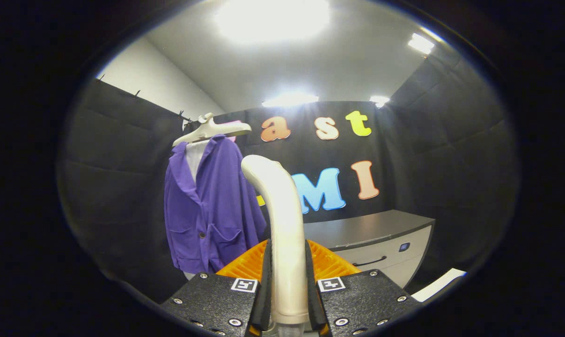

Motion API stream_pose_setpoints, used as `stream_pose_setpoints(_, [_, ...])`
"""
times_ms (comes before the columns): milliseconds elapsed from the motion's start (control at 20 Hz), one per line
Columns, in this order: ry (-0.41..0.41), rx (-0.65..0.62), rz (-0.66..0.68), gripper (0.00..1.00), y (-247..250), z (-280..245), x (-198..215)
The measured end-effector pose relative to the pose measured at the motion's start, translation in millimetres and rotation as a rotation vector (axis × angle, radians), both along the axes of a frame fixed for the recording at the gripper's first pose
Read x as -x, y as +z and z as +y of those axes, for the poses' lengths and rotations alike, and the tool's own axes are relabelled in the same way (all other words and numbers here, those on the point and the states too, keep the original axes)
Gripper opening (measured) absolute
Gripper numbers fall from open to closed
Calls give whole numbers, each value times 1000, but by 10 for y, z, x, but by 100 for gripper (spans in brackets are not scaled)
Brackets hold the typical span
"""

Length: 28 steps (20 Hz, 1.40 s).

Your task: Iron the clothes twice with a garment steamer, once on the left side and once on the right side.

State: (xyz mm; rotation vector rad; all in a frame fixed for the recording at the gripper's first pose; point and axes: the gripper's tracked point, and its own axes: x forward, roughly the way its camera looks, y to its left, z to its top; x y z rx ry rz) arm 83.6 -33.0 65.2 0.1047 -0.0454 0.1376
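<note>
My gripper is shut on the cream handle of the garment steamer, which rises upright between the fingers and curves away at its top. Beyond the fingers and to the left, a purple jacket hangs on a pale hanger over a white inner shirt. The jacket has a collar, dark buttons and front pockets. The steamer's head faces away from me, so I cannot tell how near it is to the cloth. The steamer handle hides part of the jacket's right edge.
A grey cabinet with a drawer handle stands beyond the fingers to the right, against the black booth wall. A white flat object lies low on the right. Black cloth walls close in on both sides.
</note>
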Motion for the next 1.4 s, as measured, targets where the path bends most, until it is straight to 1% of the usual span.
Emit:
stream_pose_setpoints(150, [-52, -27, -15, 32, 72, -529, 70])
stream_pose_setpoints(250, [-70, -47, -16, 32, 63, -799, 112])
stream_pose_setpoints(450, [-91, -42, 21, 32, -134, -1144, 171])
stream_pose_setpoints(550, [-101, -52, 49, 32, -247, -1225, 209])
stream_pose_setpoints(700, [-118, -60, 81, 32, -359, -1222, 213])
stream_pose_setpoints(1100, [-88, -26, 79, 32, -345, -796, 175])
stream_pose_setpoints(1400, [-77, -24, 97, 32, -393, -632, 114])
